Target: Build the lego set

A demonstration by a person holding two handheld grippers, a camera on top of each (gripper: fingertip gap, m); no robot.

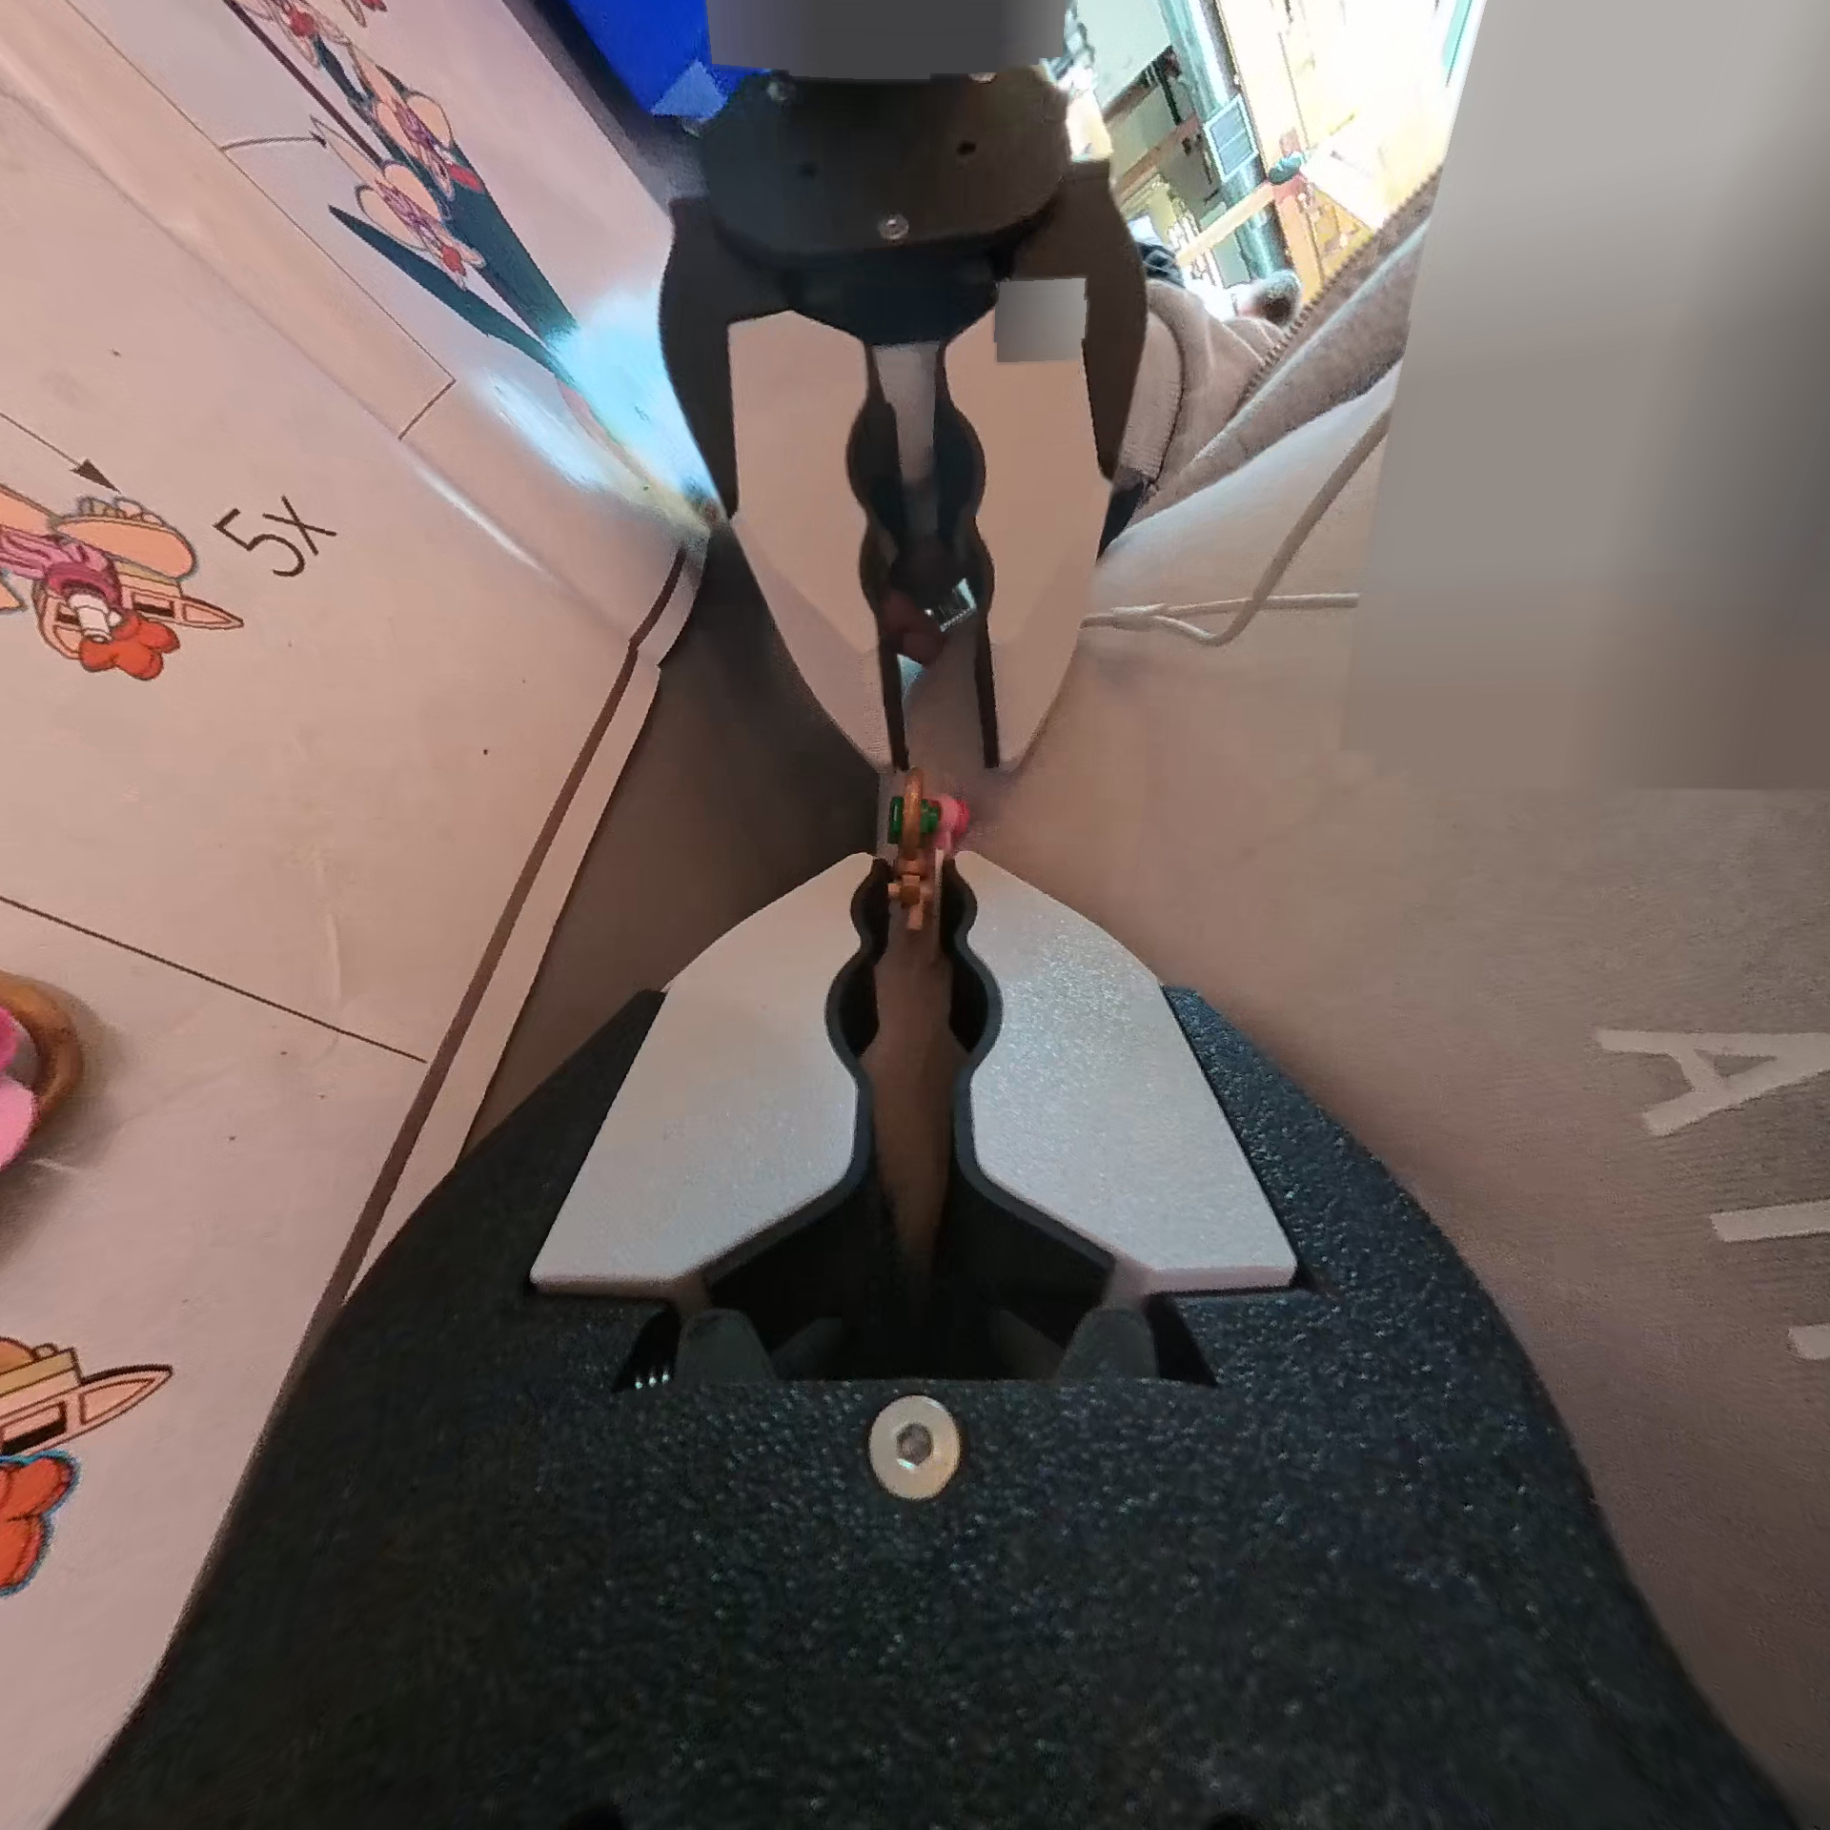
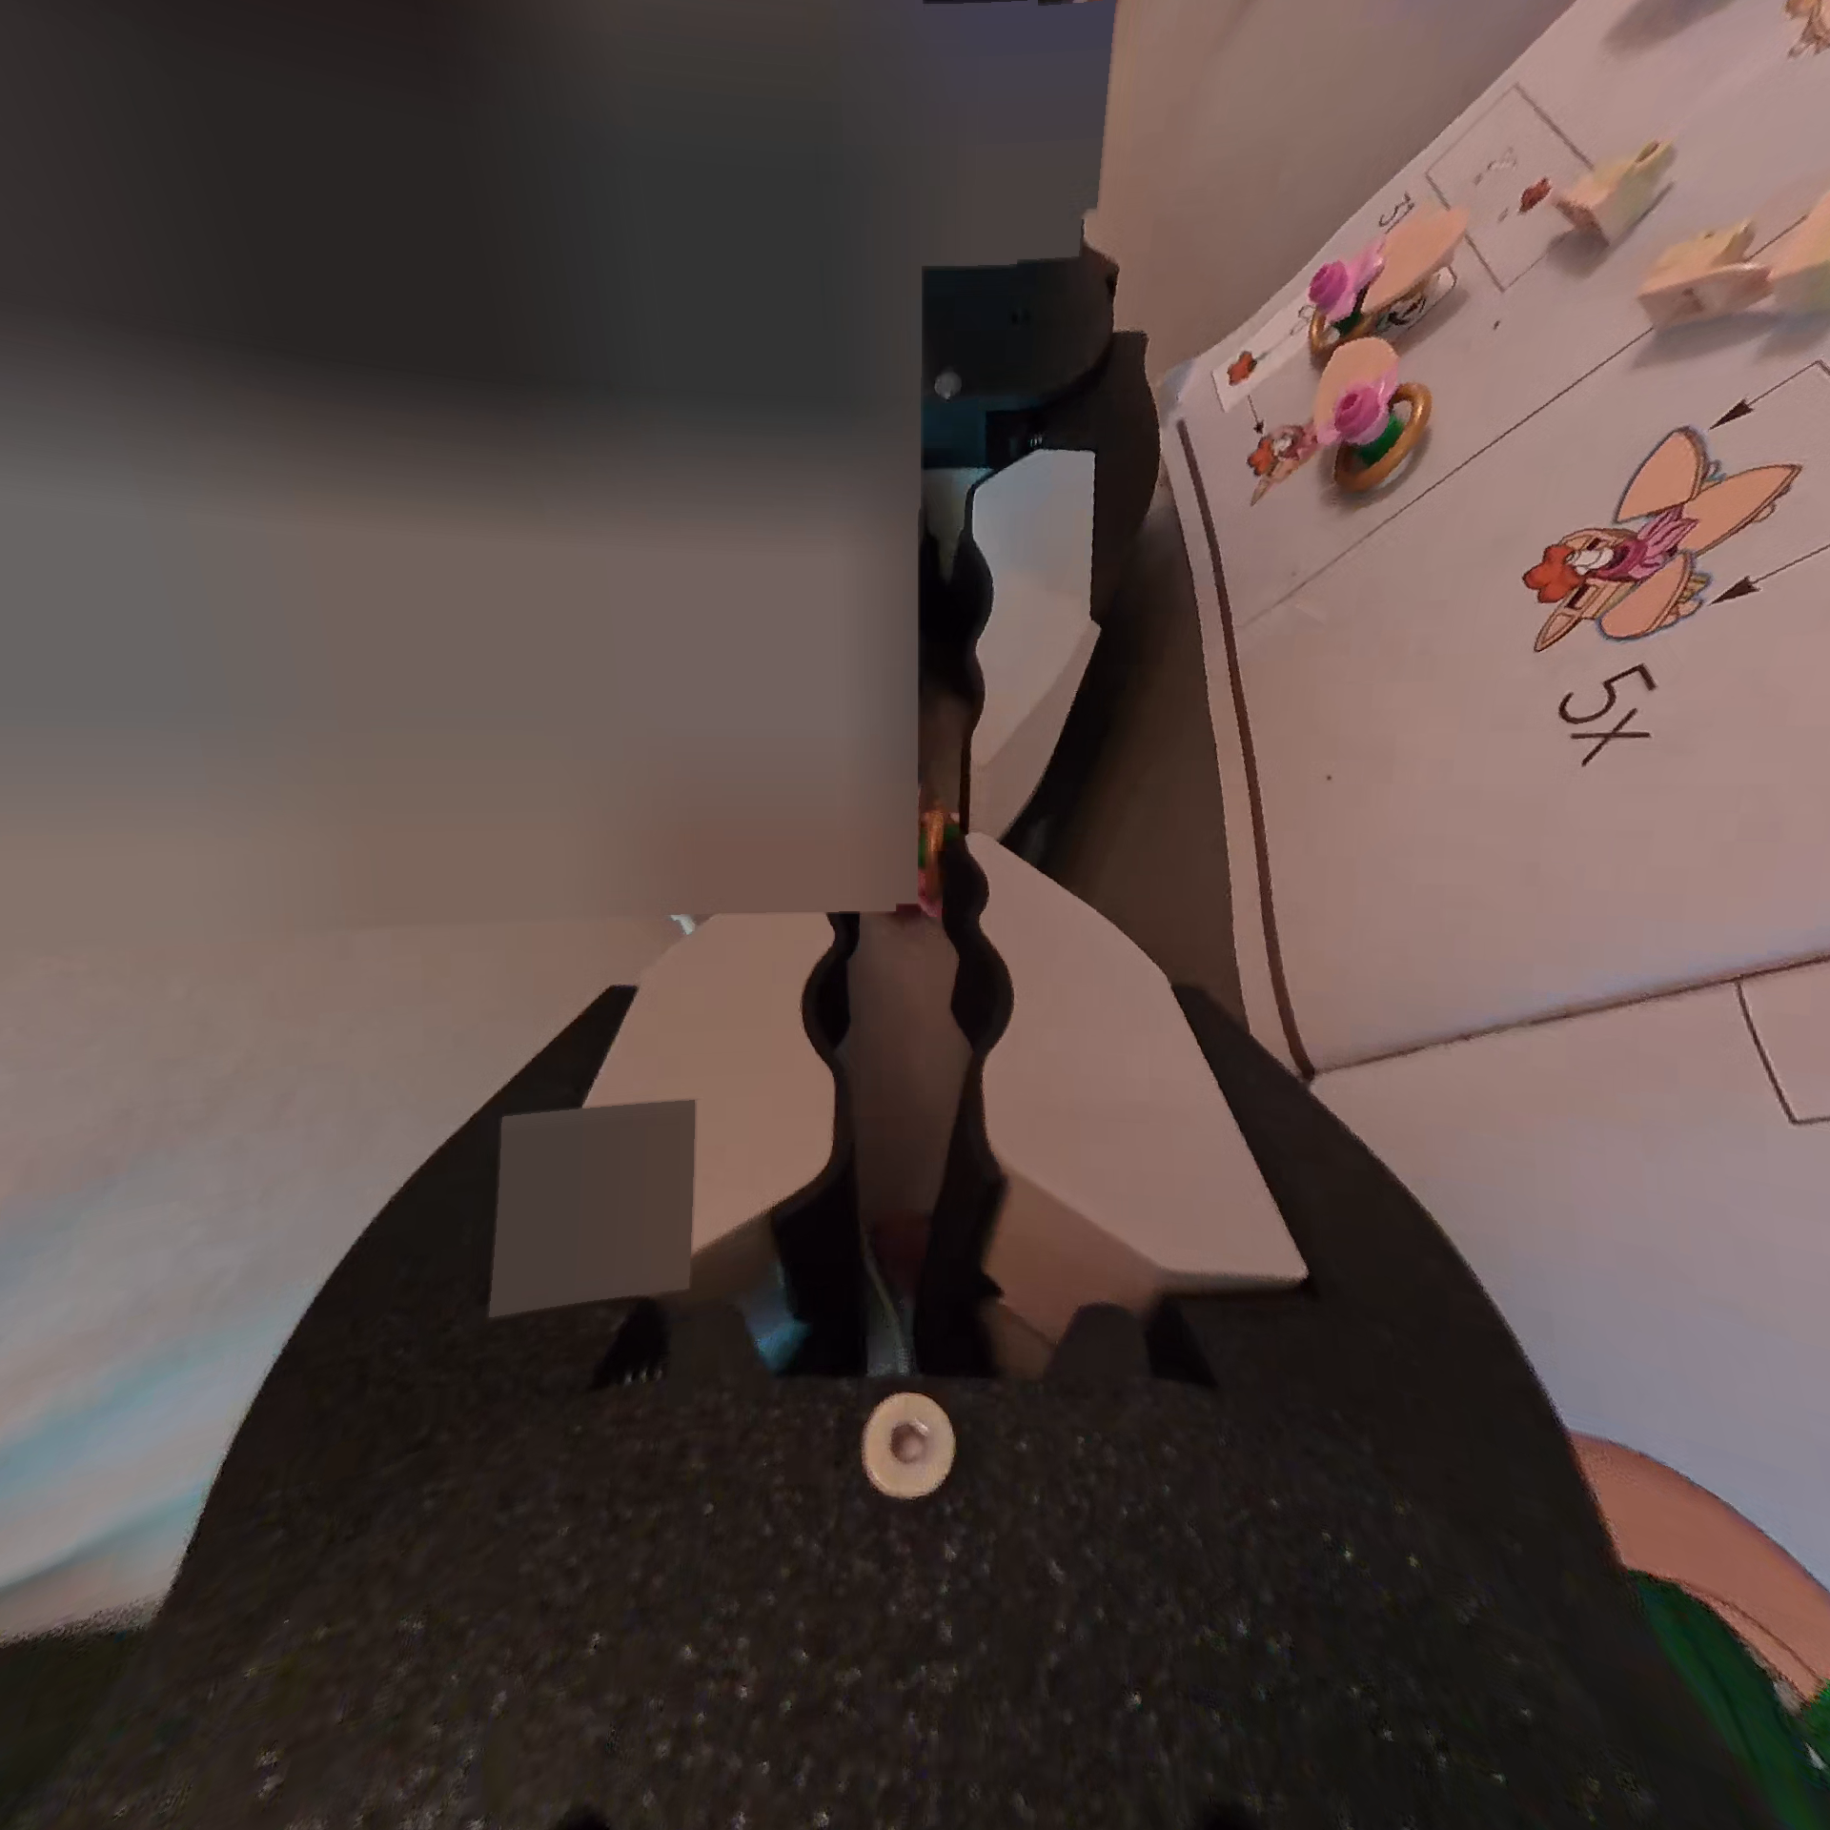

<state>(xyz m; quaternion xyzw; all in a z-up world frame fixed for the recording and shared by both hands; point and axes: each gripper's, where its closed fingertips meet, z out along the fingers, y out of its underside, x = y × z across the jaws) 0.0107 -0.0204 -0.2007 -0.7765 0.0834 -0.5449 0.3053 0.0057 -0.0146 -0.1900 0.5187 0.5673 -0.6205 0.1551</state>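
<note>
A small lego assembly, a gold ring with a green stud, a pink flower and a white part, hangs in the air between both grippers. My left gripper is shut on its gold lower end. My right gripper faces it from the far side, jaws pinched on the white and pink end. In the right wrist view the assembly shows as a sliver at my right gripper, beside a blurred patch that hides the rest. The left gripper's finger shows beyond it.
The open instruction booklet lies to the left, and shows at the right in the right wrist view. On it lie two finished flower rings and loose tan pieces. Another ring lies at the left edge. A white cable crosses the table. My left and right fingertips are right by each other.
</note>
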